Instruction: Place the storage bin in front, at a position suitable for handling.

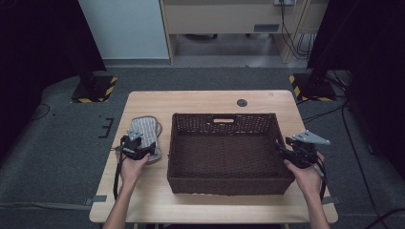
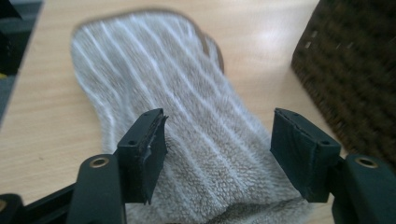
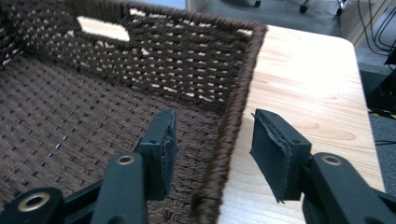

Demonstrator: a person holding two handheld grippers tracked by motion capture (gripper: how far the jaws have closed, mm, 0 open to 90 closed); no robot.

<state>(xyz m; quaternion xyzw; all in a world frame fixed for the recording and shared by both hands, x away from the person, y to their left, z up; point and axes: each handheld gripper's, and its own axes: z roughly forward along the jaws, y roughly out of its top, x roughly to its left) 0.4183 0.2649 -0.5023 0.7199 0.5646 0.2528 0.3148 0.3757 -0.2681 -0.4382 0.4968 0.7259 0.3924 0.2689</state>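
Though not yet clamped on anything, looks like the reach-to-grasp step: going for the striped grey cloth (image 1: 144, 126) with the left gripper (image 1: 140, 139). Cloth flat on the table (image 1: 200, 99), just left of the wicker basket (image 1: 223, 116), apart from its wall. Left gripper (image 2: 217, 149) released, jaws wide, one to each side over the near end of the cloth (image 2: 163, 70); cannot tell whether touching the pile. Right gripper (image 1: 282, 146) at the basket's right wall, also released: jaws apart, astride the rim, pads not pressing on it.

Next move, as a judgement: calls for lowering the left jaws onto the cloth, pinching a fold of the near end, then lifting it over the basket wall. Probably also calls for clenching the right gripper on the rim to steady the basket. Risk: catching just the surface pile and dropping the cloth.

View differences: from the high view, gets the whole layout, both forearms, cloth beside the basket, basket bare inside. From the left gripper view, gets the jaw gap and the cloth's fuzzy white stripes, blurred at the far end. From the right gripper view, gets the right gripper (image 3: 212, 149) with one jaw inside the basket (image 3: 243, 93) and one outside, plus the handle slot in the far wall.
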